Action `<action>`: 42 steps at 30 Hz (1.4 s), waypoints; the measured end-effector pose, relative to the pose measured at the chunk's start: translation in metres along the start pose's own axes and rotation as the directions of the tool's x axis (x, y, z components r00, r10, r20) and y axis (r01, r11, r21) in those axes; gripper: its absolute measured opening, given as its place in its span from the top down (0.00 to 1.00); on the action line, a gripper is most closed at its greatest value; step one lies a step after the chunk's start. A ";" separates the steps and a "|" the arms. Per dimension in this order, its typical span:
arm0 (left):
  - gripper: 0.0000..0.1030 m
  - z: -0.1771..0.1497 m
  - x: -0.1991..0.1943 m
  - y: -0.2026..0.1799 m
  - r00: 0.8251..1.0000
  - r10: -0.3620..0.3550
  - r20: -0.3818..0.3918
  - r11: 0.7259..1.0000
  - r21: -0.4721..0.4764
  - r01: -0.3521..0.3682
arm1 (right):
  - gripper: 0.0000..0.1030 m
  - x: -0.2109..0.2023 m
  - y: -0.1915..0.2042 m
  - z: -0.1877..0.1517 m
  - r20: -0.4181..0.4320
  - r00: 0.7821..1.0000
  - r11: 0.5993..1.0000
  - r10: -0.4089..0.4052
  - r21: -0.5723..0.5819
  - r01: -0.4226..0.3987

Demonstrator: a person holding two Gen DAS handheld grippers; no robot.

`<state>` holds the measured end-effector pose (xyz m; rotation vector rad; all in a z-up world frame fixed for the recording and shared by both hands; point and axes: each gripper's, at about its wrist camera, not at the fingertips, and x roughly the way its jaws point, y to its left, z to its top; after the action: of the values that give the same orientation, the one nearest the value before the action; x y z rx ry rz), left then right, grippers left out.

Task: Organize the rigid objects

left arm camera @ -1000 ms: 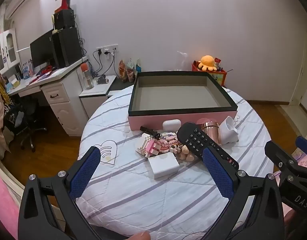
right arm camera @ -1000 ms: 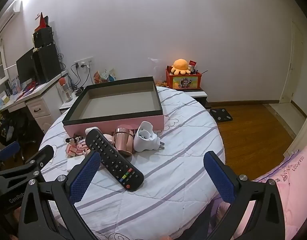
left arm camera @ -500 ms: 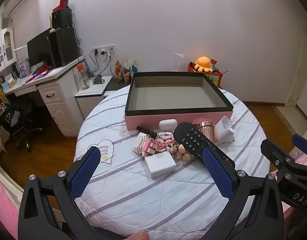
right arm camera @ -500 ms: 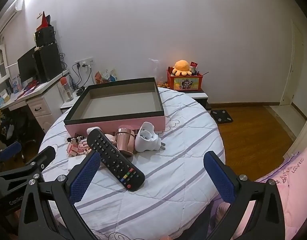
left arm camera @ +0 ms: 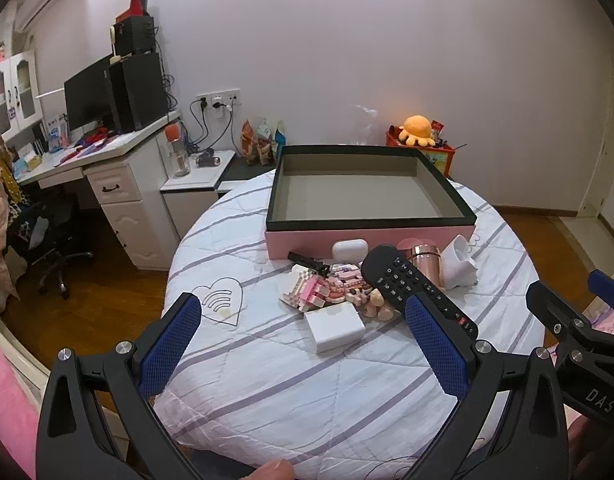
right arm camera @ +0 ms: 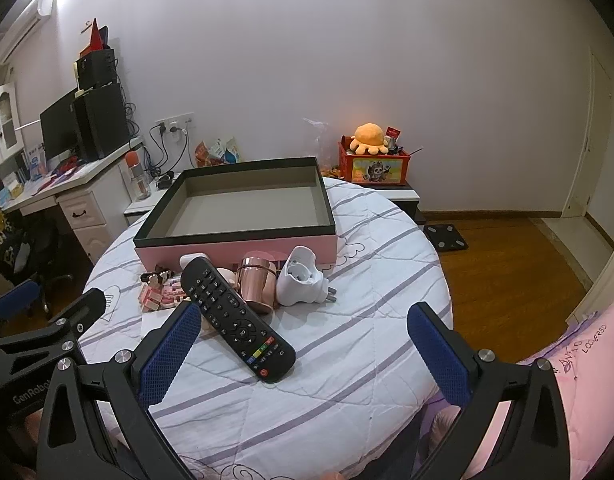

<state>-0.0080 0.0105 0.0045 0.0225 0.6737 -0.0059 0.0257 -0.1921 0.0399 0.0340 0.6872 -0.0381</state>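
A pink box with a dark rim (left arm camera: 371,236) (right arm camera: 235,250) stands open and empty at the back of the round table. In front of it lie a black remote (left arm camera: 411,284) (right arm camera: 235,312), a copper cup (left arm camera: 425,256) (right arm camera: 257,284), a white plug adapter (left arm camera: 459,264) (right arm camera: 301,280), a white earbud case (left arm camera: 349,249), a pink brick model (left arm camera: 319,292) and a white block (left arm camera: 334,327). My left gripper (left arm camera: 303,340) is open and empty, above the table's near edge. My right gripper (right arm camera: 303,340) is open and empty, near the remote's lower end.
The table wears a white quilt with purple stripes (left arm camera: 291,384). A white desk with a monitor (left arm camera: 91,100) stands to the left. A red toy box with an orange plush (right arm camera: 371,160) sits behind the table. Wooden floor (right arm camera: 507,264) lies to the right.
Both grippers have drawn back a little from the table, so the objects look slightly farther away. Nothing on the table has moved.
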 end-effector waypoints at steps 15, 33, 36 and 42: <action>0.00 -0.001 -0.002 0.006 1.000 0.013 -0.007 1.000 -0.011 -0.013 | 0.00 -0.001 0.003 0.000 -0.003 1.000 1.000 0.009 -0.015 -0.009; 0.00 0.000 -0.012 0.009 1.000 0.014 0.006 1.000 -0.018 -0.014 | 0.00 -0.007 0.007 0.001 0.008 1.000 1.000 0.009 -0.018 -0.009; 0.00 0.000 -0.013 0.009 1.000 0.013 0.006 1.000 -0.019 -0.013 | 0.00 -0.006 0.007 0.001 0.008 1.000 1.000 0.011 -0.018 -0.011; 0.00 0.000 -0.013 0.009 1.000 0.015 0.006 1.000 -0.018 -0.015 | 0.00 -0.006 0.006 0.000 0.008 1.000 1.000 0.013 -0.018 -0.013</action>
<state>-0.0175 0.0194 0.0126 0.0106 0.6674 0.0147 0.0210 -0.1855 0.0441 0.0211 0.6790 -0.0197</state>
